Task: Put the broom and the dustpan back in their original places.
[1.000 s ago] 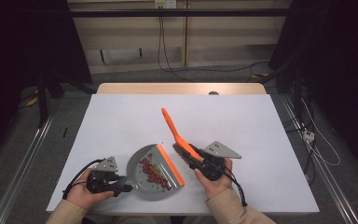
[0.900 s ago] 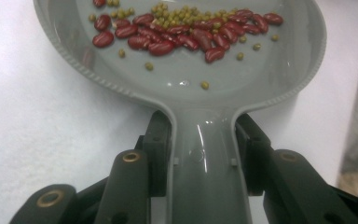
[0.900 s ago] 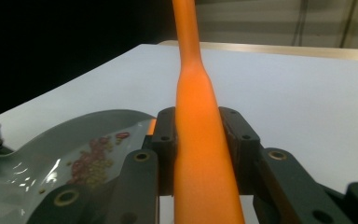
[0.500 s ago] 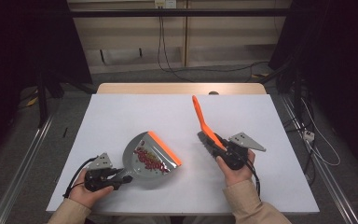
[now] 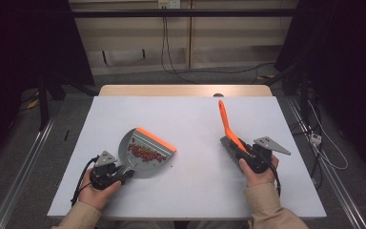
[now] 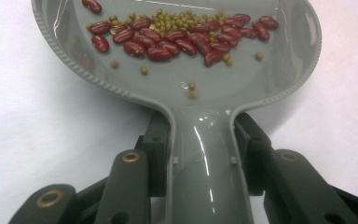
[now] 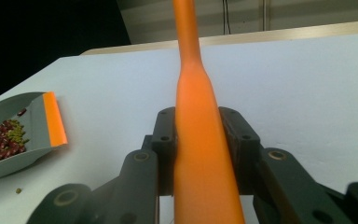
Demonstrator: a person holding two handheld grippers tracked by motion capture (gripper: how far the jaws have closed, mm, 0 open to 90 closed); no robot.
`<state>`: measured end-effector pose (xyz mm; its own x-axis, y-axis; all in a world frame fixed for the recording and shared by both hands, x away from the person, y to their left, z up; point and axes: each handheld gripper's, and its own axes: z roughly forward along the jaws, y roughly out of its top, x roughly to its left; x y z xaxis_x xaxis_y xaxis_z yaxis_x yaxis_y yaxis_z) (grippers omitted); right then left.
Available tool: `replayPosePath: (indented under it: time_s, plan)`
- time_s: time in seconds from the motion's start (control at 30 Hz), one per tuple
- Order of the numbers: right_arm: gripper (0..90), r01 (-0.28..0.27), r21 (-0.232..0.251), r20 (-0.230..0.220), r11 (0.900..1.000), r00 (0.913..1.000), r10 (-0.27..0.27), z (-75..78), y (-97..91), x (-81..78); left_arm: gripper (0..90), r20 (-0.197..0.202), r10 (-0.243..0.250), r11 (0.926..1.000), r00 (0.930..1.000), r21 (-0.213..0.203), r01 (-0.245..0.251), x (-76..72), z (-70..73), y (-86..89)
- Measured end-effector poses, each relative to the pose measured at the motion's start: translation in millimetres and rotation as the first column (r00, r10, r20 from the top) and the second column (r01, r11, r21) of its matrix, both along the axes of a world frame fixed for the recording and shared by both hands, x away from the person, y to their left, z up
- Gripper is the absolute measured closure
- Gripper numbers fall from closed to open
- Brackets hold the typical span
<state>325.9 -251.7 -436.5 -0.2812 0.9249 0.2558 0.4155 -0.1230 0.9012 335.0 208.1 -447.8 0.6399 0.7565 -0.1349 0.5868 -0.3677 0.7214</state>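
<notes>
A grey dustpan (image 5: 143, 151) with an orange front lip (image 5: 156, 139) rests on the white table at the front left. Red beans and small green beans (image 6: 177, 35) lie in its bowl. My left gripper (image 5: 119, 175) is shut on the dustpan's handle (image 6: 209, 168). At the front right my right gripper (image 5: 240, 151) is shut on an orange brush (image 5: 225, 121), whose handle (image 7: 196, 121) points up and away between the pads. The brush's dark bristles (image 5: 229, 146) sit by the gripper. The dustpan (image 7: 14, 130) lies to the left in the right gripper view.
A few loose beans (image 5: 172, 166) lie on the table (image 5: 190, 114) just right of the dustpan. One stray bean (image 7: 18, 190) shows near the dustpan's edge. Cables and dark stands (image 5: 43, 90) surround the table on the floor.
My right gripper has carried the brush to the right, away from the dustpan. The dustpan and my left gripper have stayed in place.
</notes>
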Motion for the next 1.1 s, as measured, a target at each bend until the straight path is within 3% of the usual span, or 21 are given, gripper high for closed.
replayPosePath:
  time_s: [0.2, 0.37, 0.43, 0.53, 0.6, 0.67, 0.7, 0.77, 0.83, 0.9, 0.97, 1.03, 1.1]
  plan:
    - [69.9, -0.011, -0.014, -0.014, 0.9998, 0.9998, 0.011, -1.3, -2.5, -6.5, 63.5, -0.021, 0.051, 0.9985, 0.9985, 0.021, -0.050, -2.8, -0.3, -12.7]
    - [69.9, -0.016, 0.027, -0.041, 0.9995, 0.9990, 0.017, -3.6, -3.3, -6.9, 63.3, -0.007, 0.120, 0.9927, 0.9927, 0.008, -0.120, -5.7, -1.9, -18.4]
    - [69.9, -0.035, 0.051, -0.053, 0.9981, 0.9979, 0.038, -3.0, -1.4, -8.1, 63.0, -0.010, 0.116, 0.9933, 0.9932, 0.004, -0.116, -6.4, -1.8, -17.0]
    - [69.8, -0.062, 0.160, -0.087, 0.9852, 0.9933, 0.077, -6.9, -0.7, -9.5, 55.7, -0.029, 0.084, 0.9961, 0.9961, -0.025, -0.085, -9.1, -1.0, -18.2]
    - [69.7, -0.065, 0.183, -0.116, 0.9809, 0.9893, 0.088, -12.9, -1.6, -9.0, 48.3, -0.038, 0.059, 0.9974, 0.9975, -0.038, -0.060, -11.1, -1.3, -21.9]
    - [70.2, -0.036, 0.193, -0.127, 0.9806, 0.9900, 0.062, -16.2, -7.2, -8.2, 40.8, -0.055, 0.010, 0.9982, 0.9984, -0.058, -0.013, -14.9, -0.6, -27.5]
    - [70.0, -0.029, 0.177, -0.130, 0.9838, 0.9902, 0.052, -16.3, -11.4, -7.5, 40.5, -0.054, -0.015, 0.9980, 0.9984, -0.062, 0.011, -17.1, -0.5, -30.3]
    - [67.5, -0.021, 0.092, -0.119, 0.9955, 0.9923, 0.032, -16.5, -17.3, -7.2, 35.2, -0.067, -0.062, 0.9957, 0.9958, -0.072, 0.057, -20.1, -0.6, -34.6]
    - [54.8, 0.001, 0.045, -0.108, 0.9990, 0.9941, 0.004, -16.7, -22.6, -9.9, 26.6, -0.066, -0.077, 0.9935, 0.9948, -0.089, 0.071, -21.2, 1.1, -34.5]
    - [42.0, 0.023, -0.044, -0.067, 0.9988, 0.9974, -0.026, -13.6, -25.9, -12.1, 17.1, -0.022, -0.058, 0.9937, 0.9981, -0.097, 0.056, -21.9, 5.2, -29.3]
    - [28.8, 0.038, -0.074, -0.015, 0.9966, 0.9991, -0.039, -7.0, -31.2, -15.0, 11.2, -0.001, -0.061, 0.9863, 0.9982, -0.154, 0.060, -23.1, 10.3, -20.6]
    - [25.2, 0.020, -0.085, 0.013, 0.9962, 0.9997, -0.019, -3.5, -34.2, -18.7, 9.3, 0.077, -0.091, 0.9827, 0.9929, -0.154, 0.102, -26.9, 18.1, -9.3]
    - [21.4, 0.000, -0.084, 0.031, 0.9965, 0.9995, 0.002, -2.8, -36.1, -24.3, 6.2, 0.106, -0.100, 0.9767, 0.9894, -0.179, 0.118, -26.8, 22.9, 0.8]
